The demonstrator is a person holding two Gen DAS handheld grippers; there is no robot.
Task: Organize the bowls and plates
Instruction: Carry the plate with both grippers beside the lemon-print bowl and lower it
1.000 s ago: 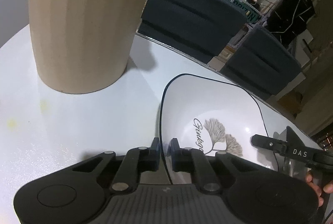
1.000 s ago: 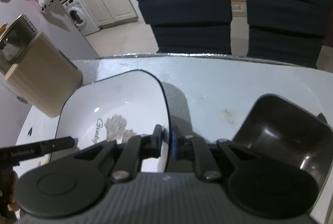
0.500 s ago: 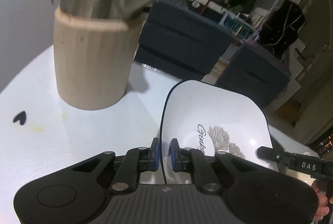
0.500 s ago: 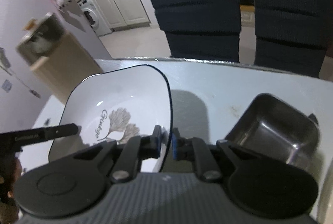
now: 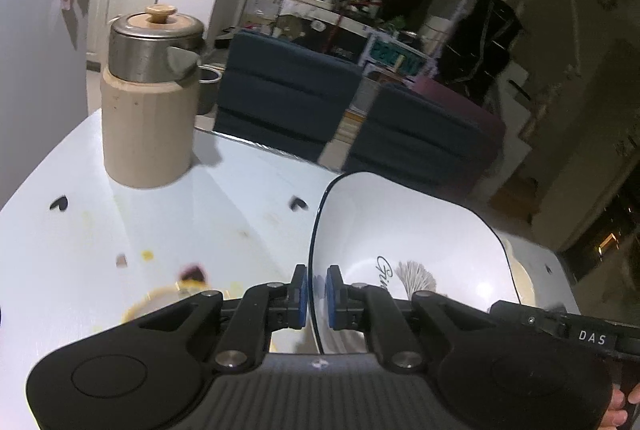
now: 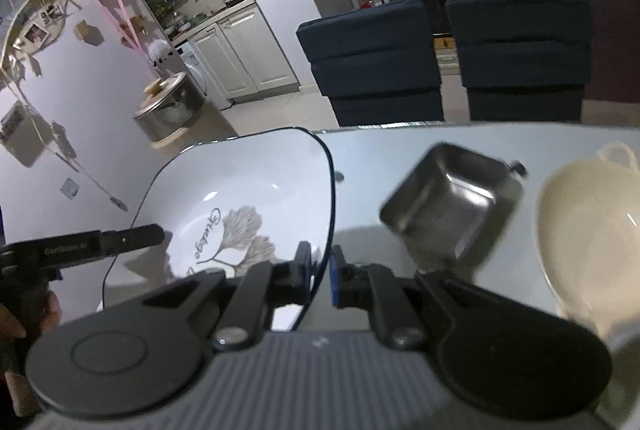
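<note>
1. Between the two hand-held grippers hangs one white square plate (image 5: 404, 230) with a thin dark rim and a leaf print beside cursive lettering; it is lifted clear of the white table (image 5: 120, 222).
2. Two grippers are in view. The left gripper (image 5: 313, 296) is clamped on the plate's left rim, its blue pads (image 5: 301, 296) pressing the edge from either side, so the plate spreads away ahead and to the right of it.
3. The right gripper (image 6: 320, 280) is clamped on the plate's opposite rim, and in its view the plate (image 6: 256, 182) spreads ahead and to the left.
4. Each camera catches the other gripper's black finger reaching in at the plate's far side.
5. One steel square dish (image 6: 448, 206) sits on the table just ahead and to the right of the right gripper, apart from the plate.
6. One cream bowl (image 6: 592, 230) with a small loop handle lies further right, beside the steel dish.
7. One beige canister (image 5: 148, 118) with a steel top and a wooden knob stands well ahead and to the left of the left gripper.
8. Two dark blue chairs (image 6: 372, 62) stand beyond the table's far edge.
9. Below and left of the left gripper, a yellowish round shape is too blurred to identify.
</note>
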